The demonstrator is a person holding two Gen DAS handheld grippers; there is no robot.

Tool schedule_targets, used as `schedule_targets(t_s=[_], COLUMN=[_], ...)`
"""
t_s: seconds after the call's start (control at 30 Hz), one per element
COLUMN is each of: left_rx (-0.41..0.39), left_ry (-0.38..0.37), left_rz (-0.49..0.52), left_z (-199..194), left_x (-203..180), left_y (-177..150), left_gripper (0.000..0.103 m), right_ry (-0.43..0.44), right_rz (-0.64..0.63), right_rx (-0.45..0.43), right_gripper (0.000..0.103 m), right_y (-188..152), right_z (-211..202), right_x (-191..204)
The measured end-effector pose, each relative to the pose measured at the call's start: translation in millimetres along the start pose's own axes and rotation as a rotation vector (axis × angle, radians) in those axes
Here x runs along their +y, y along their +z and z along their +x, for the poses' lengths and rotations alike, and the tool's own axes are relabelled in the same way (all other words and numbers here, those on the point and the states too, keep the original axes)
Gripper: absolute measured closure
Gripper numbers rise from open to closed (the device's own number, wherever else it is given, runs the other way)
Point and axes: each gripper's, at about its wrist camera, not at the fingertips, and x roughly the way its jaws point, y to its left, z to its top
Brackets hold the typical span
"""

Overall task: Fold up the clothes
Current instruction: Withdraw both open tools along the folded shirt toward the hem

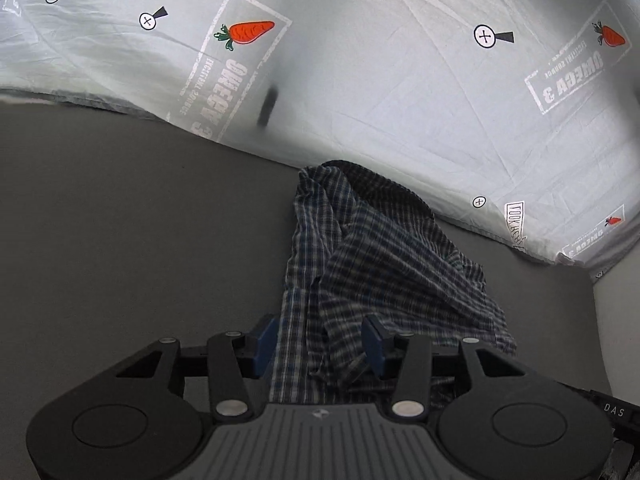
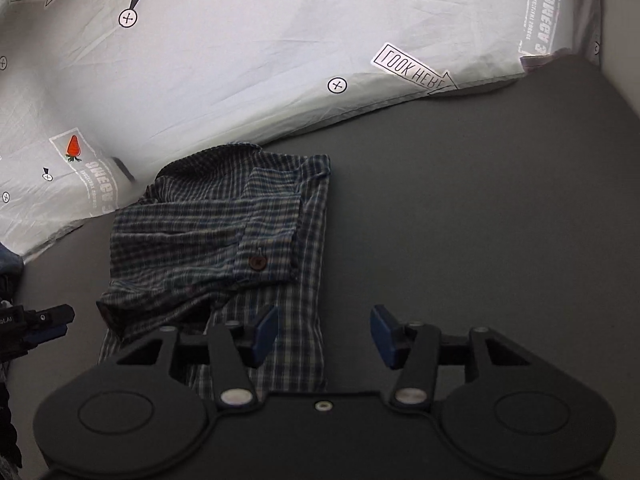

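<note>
While partly folded, shirt (image 2: 224,240) lies lengthwise toward quilt (image 2: 240,60).

A crumpled blue-and-white plaid cotton shirt (image 1: 384,264) lies bunched on a dark grey flat surface (image 1: 140,220), its far end touching a pale grey printed bedsheet (image 1: 380,92) — orange carrots, stamped lettering and crossed circles on it. The black left gripper (image 1: 320,340) stands with its blue-padded fingers (image 1: 264,340) apart, shirt cloth lying between them — not pinched.
</note>
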Motion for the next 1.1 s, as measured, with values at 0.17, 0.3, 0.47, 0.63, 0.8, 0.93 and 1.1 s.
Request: schedule_targets(t_s=[0.17, 0.3, 0.47, 0.63, 0.8, 0.93, 1.1], left_rx=[0.126, 0.148, 0.163, 0.186, 0.238, 0.261, 0.292], left_ry=[0.021, 0.011, -0.012, -0.034, -0.078, -0.104, -0.156], left_rz=[0.016, -0.069, -0.117, -0.134, -0.151, -0.147, -0.162], left_z=[-38.3, -62.8, -85.7, -102.1, -111.0, -116.0, -120.6], left_x=[21.6, 35.5, 38.0, 41.7, 49.2, 50.9, 54.6], left_y=[-95.8, -145.5, -172.5, -197.3, -213.0, -221.0, -231.4], left_gripper=[0.056, 0.057, 0.071, 0.077, 0.077, 0.077, 0.077], right_ry=[0.063, 0.091, 0.115, 0.148, 0.187, 0.228, 0.317], right_rz=[0.021, 0.071, 0.110, 0.130, 0.172, 0.222, 0.287], right_rx=[0.102, 0.162, 0.184, 0.203, 0.238, 0.266, 0.317], right_gripper=[0.062, 0.065, 0.068, 0.069, 0.069, 0.068, 0.068], right_y=[-73.5, -121.3, -158.4, -179.6, -198.7, -208.6, -225.0], right_z=[-31.9, -46.3, -64.8, -83.2, -93.7, -96.8, -99.4], right_x=[-10.1, -16.7, -27.1, -32.1, -38.1, -44.5, -51.3])
